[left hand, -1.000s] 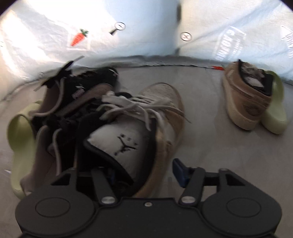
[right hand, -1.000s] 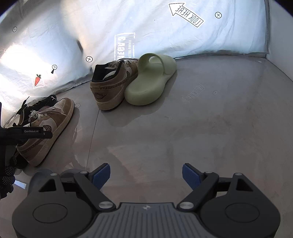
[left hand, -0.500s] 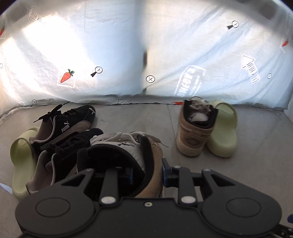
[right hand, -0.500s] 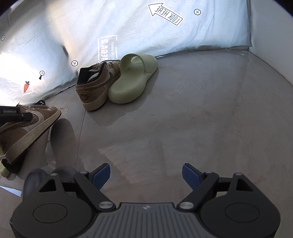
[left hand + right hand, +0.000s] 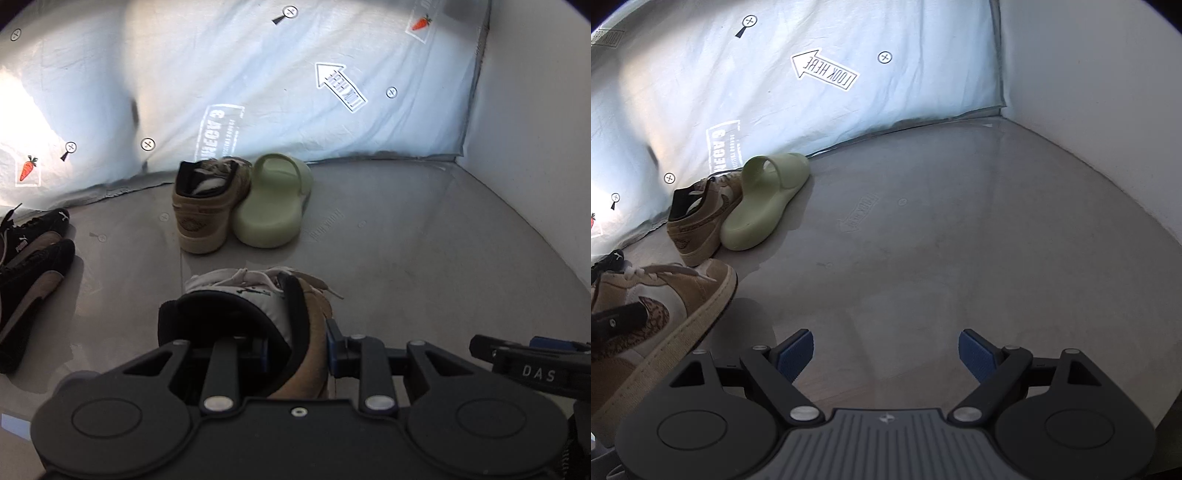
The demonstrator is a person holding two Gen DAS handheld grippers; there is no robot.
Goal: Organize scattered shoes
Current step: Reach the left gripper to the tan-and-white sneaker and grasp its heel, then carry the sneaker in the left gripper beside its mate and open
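Observation:
My left gripper (image 5: 295, 349) is shut on the heel collar of a tan sneaker (image 5: 255, 291) with white laces, held off the grey floor. That carried sneaker (image 5: 665, 299) also shows at the left of the right wrist view, toe pointing right. A matching tan sneaker (image 5: 208, 199) stands by the back sheet, with a pale green slide (image 5: 273, 199) touching its right side. The same pair appears as tan sneaker (image 5: 701, 218) and green slide (image 5: 764, 199) in the right wrist view. My right gripper (image 5: 886, 356) hangs open over bare floor, nothing between its blue pads.
Two black and brown sneakers (image 5: 29, 266) lie at the left edge. A crinkled white sheet (image 5: 295, 92) with printed arrows and carrots lines the back. A plain white wall (image 5: 1108, 110) closes the right side. The right gripper's finger (image 5: 532, 365) shows at the lower right.
The left gripper closed on the tan sneaker's collar, lifted it out of the pile and carried it right toward the matching sneaker and slide. The right gripper swung right, still open.

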